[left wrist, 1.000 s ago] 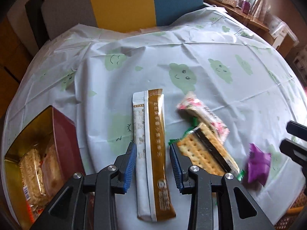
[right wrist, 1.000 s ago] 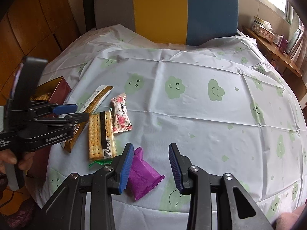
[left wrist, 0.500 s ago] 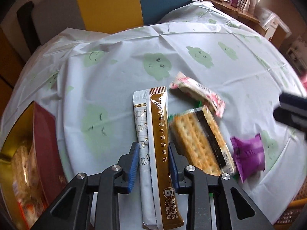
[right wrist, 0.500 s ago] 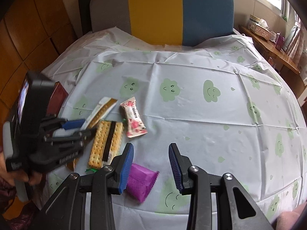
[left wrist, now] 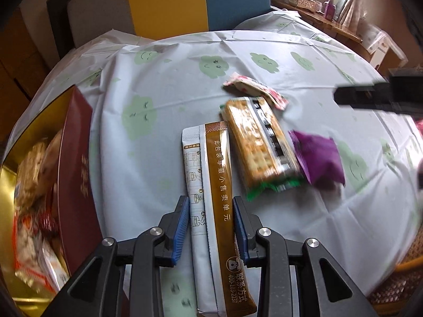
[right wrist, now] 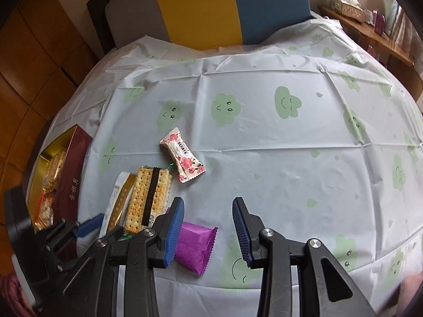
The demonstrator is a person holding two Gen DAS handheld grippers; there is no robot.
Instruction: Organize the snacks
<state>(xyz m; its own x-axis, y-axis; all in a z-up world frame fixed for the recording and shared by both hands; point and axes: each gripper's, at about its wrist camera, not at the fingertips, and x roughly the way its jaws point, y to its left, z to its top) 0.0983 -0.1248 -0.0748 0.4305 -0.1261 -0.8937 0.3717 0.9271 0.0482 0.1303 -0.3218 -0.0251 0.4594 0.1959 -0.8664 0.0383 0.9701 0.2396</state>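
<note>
In the left wrist view, the left gripper (left wrist: pixel 211 223) straddles the long brown-and-white sachet (left wrist: pixel 214 206), its blue pads close against both long edges; it appears clamped on the sachet, though a sliver of gap on the left side makes full contact hard to confirm. The sachet lies lengthwise on the table (left wrist: pixel 164 84), just right of the open red box (left wrist: pixel 79 163) that already holds wrapped snacks. Beside it sit the cracker pack (left wrist: pixel 260 148), the purple packet (left wrist: pixel 318 158) and the pink floral candy (left wrist: pixel 253 88). The sachet looks light, thin and floppy with a slick film, so a hold across its width near the middle seems best, or it may droop or slip. In the right wrist view, the right gripper (right wrist: pixel 208 231) hangs with its jaws apart and nothing pinched; the purple packet (right wrist: pixel 197 245) lies partly under the left pad. That packet looks puffy, soft and light; taking it across its pillowed body rather than the crimped end should hold.
</note>
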